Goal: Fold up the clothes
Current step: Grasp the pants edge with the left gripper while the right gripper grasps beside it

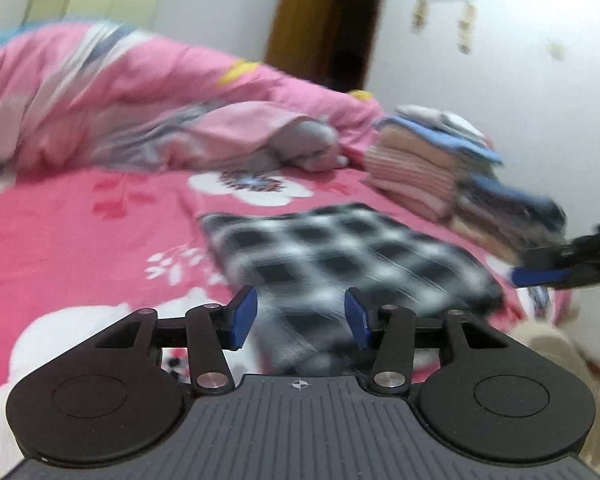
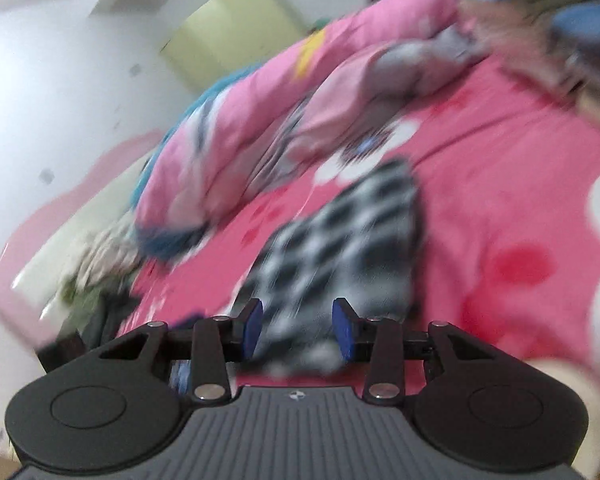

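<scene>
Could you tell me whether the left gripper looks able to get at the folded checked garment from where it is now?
Probably yes: the left gripper is open and empty, the checked garment lies flat just ahead on the pink bedsheet, and nothing sits between them.

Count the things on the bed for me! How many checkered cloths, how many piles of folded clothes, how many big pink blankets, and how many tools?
Black-and-white checkered cloth: 1
Pile of folded clothes: 1
Big pink blanket: 1
Tools: 2, the left tool and the right tool, both over the bed, not on it
Total: 5
</scene>
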